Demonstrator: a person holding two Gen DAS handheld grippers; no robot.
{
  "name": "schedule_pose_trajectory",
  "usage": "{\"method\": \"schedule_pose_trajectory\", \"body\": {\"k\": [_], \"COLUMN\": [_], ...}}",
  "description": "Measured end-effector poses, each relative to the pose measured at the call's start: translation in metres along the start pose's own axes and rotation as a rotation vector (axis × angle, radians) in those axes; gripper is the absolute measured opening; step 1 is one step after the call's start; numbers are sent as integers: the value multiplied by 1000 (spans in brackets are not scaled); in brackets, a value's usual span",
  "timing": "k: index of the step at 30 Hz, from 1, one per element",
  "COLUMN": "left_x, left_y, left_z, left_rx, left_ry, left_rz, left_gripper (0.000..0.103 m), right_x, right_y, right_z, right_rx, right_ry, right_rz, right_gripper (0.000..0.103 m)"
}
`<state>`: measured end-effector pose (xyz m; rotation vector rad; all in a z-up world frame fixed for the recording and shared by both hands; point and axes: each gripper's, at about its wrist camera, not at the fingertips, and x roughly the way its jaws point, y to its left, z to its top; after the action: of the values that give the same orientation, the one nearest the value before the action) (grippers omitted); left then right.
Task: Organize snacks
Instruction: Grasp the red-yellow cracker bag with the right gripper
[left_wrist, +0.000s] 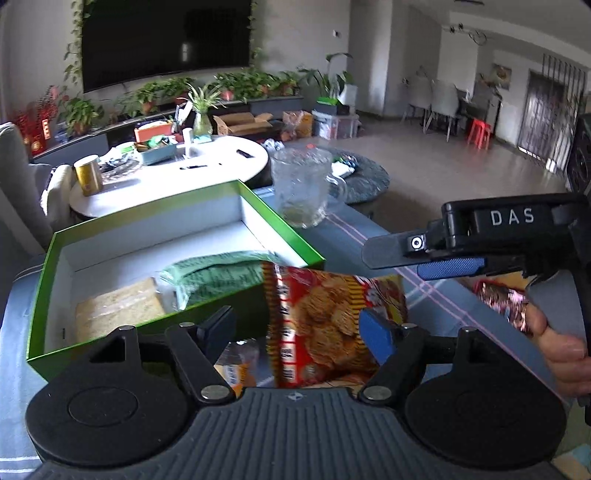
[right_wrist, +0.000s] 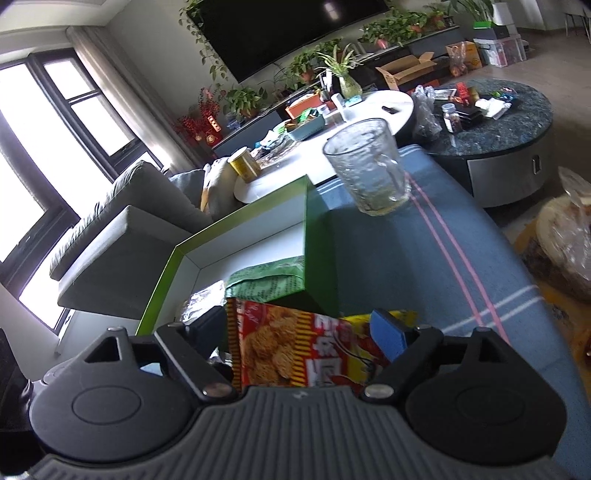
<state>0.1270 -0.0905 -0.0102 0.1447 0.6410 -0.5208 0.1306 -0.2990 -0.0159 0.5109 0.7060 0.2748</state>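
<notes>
A green box (left_wrist: 280, 218) with a white inside sits on the blue cloth table and holds a green snack bag (left_wrist: 214, 277) and a pale cracker pack (left_wrist: 118, 310). My left gripper (left_wrist: 299, 328) has its jaws apart around a red and yellow cracker bag (left_wrist: 325, 317) at the box's near right corner. My right gripper (left_wrist: 391, 258) hovers to the right of it with its fingers close together and nothing between them. In the right wrist view that gripper (right_wrist: 306, 332) frames the same red bag (right_wrist: 288, 350), the box (right_wrist: 321, 236) and the green bag (right_wrist: 269, 280).
A glass mug (left_wrist: 301, 184) stands just behind the box, also in the right wrist view (right_wrist: 369, 166). A shiny red wrapper (left_wrist: 502, 299) lies on the table at right. A white round table (left_wrist: 177, 177) and a dark round table (right_wrist: 509, 125) stand behind.
</notes>
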Motion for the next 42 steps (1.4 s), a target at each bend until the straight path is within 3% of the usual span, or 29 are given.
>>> {"method": "schedule_pose_trajectory", "body": {"k": [18, 26, 32, 36, 42], "left_x": [36, 42, 51, 50, 38], "left_y": [-19, -11, -12, -14, -23], "left_z": [0, -1, -3, -5, -5], "left_rx": [49, 24, 24, 29, 54], "left_ry": [104, 118, 121, 121, 89], "left_rz": [-12, 4, -25, -66, -49], "left_gripper": [73, 74, 76, 76, 70], "right_x": [0, 10, 24, 29, 24], "right_y": [-54, -53, -45, -40, -28], "right_z": [-15, -23, -27, -28, -29], "right_rx": [146, 163, 171, 159, 109], "right_ry": [33, 85, 118, 124, 103], "right_rz": [-16, 28, 46, 36, 35], "right_gripper": [77, 77, 77, 78, 77]}}
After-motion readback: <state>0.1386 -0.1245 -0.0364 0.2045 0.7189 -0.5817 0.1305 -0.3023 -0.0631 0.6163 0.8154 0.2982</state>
